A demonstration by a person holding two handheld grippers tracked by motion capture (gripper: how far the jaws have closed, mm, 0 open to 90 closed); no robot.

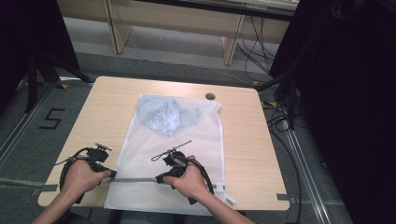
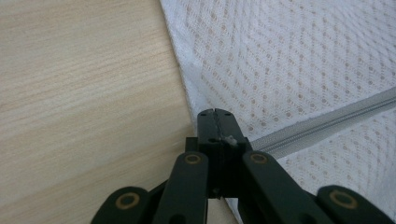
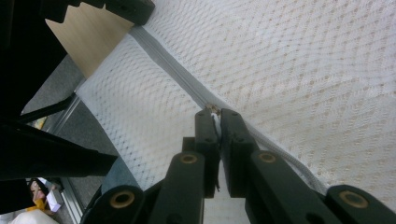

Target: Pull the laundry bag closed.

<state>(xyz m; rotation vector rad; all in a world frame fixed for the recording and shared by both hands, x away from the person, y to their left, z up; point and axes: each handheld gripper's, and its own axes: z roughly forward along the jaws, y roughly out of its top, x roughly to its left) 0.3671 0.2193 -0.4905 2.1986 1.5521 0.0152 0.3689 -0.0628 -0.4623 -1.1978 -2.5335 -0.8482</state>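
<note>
Your left gripper (image 1: pixel 110 173): it sits at the left edge of the mesh laundry bag (image 1: pixel 187 140), near the bag's near end. In the left gripper view its jaws are pressed together on the left end of the zipper (image 2: pixel 322 125), right where the mesh meets the bare table (image 1: pixel 102 112).

Mesh laundry bag: white, lying flat on the wooden table, a little right of the table's middle. Its long axis runs away from you, from the near table edge toward the far edge; its near end hangs just over the near edge.

Zipper: grey, running across the bag near its near end, so it lies crosswise to the bag's long axis, from your left gripper over to your right one.

Garment (image 1: pixel 166 114): a crumpled pale blue piece of cloth inside the bag, at the bag's far end.

Your right gripper (image 1: pixel 159 178): it is over the bag, on the zipper line about midway across. In the right gripper view its jaws are nearly together, pinching the zipper pull (image 3: pixel 213 112).

Cable hole (image 1: pixel 210 96): in the table just beyond the bag's far right corner.
</note>
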